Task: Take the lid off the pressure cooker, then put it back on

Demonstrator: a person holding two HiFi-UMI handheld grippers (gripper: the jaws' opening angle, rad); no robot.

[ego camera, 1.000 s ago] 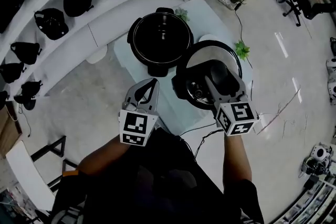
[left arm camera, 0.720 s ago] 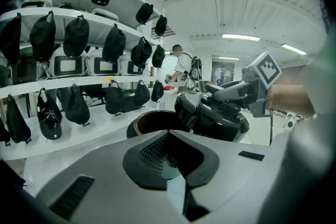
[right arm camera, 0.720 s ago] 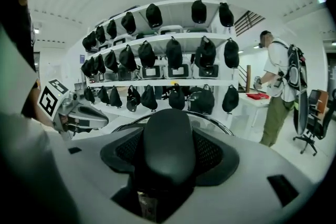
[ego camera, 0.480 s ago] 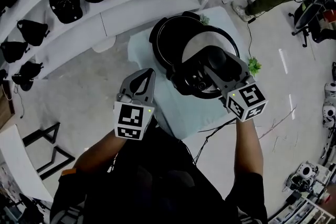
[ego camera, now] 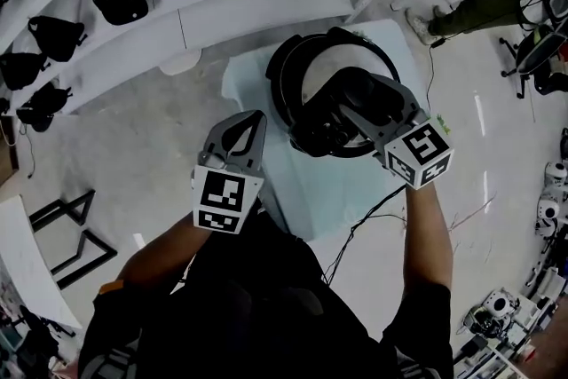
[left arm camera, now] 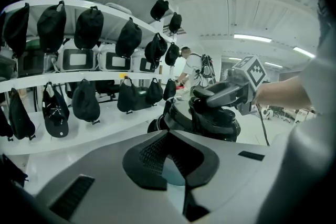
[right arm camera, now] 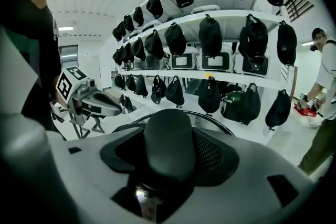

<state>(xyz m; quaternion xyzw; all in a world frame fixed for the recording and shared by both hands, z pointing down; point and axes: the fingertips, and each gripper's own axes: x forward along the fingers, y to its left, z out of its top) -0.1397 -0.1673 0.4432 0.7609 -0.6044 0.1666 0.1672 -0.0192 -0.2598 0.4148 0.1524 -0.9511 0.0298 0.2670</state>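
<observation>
While right gripper (ego camera: 344,109) clamps lid (ego camera: 333,65) by handle (right arm camera: 168,139) over cooker (ego camera: 277,80), keep level, centre rims, lower slow w/o tilt; left gripper (ego camera: 256,122) closed, empty.

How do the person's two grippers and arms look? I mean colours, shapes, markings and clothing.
The left gripper and the right gripper both have grey, tapering plastic bodies. Black mesh-textured pads line their jaws. Each carries a white cube with black square markers at its rear end. The person wears a dark short-sleeved top.
</observation>
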